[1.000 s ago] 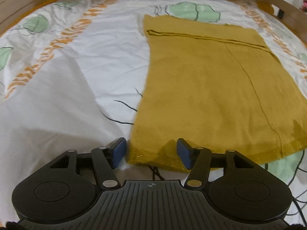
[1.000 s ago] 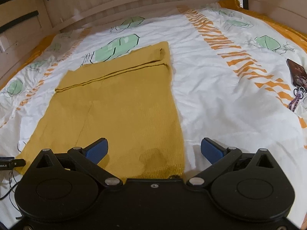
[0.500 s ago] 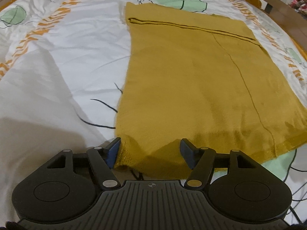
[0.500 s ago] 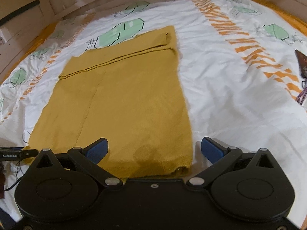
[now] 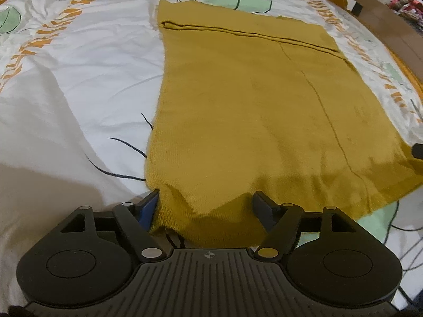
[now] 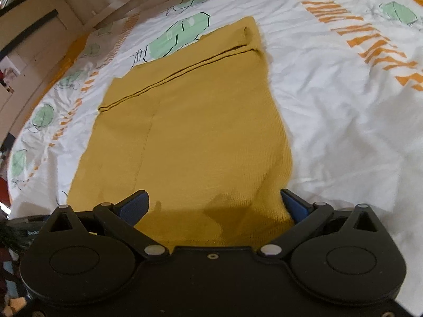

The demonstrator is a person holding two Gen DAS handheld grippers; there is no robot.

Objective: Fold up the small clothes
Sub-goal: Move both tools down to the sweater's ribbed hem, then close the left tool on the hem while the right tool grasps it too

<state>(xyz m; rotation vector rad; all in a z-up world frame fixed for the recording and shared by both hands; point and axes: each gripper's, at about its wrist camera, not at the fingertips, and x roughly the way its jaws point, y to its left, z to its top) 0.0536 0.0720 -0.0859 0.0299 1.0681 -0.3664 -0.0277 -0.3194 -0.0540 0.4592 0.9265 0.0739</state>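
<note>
A mustard-yellow knitted garment lies flat on the bed, with a folded band across its far end. My left gripper sits over the garment's near left corner. Its jaws are opening, with the hem rumpled between them and its left pad at the cloth's edge. The same garment fills the right wrist view. My right gripper stands wide open over the near right corner, its fingers straddling the hem, the right pad just outside the cloth's edge.
The bed sheet is white with green leaves and orange stripes, and its bare part spreads to the right of the garment. A wooden bed rail runs along the far right. Dark cables lie near the left corner.
Both grippers tipped downward and closed in on the garment's near hem. The left jaws widened, and the left corner now bunches between them. The right jaws stayed wide.
</note>
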